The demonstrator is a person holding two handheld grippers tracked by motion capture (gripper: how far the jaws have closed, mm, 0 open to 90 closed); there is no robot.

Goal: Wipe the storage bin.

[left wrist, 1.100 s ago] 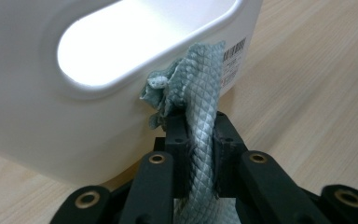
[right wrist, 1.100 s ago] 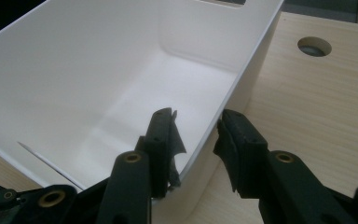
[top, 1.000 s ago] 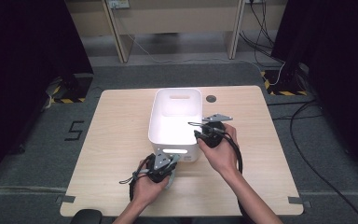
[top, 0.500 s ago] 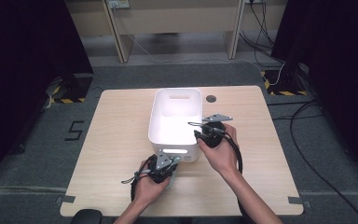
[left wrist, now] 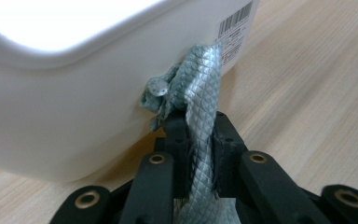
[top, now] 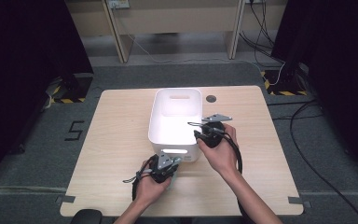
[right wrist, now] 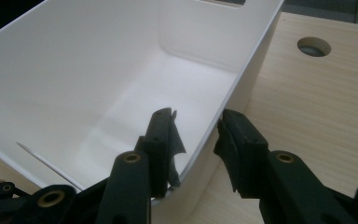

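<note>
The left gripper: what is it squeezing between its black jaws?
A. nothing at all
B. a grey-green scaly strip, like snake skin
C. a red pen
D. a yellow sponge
B: in the left gripper view the left gripper is shut on a grey-green scaly strip whose top end lies against the outer wall of the white bin.

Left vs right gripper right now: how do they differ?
The left gripper is shut on a grey scaly strip, outside the near end of the white bin. The right gripper is open, straddling the bin's side wall, holding nothing. Both have black fingers.
</note>
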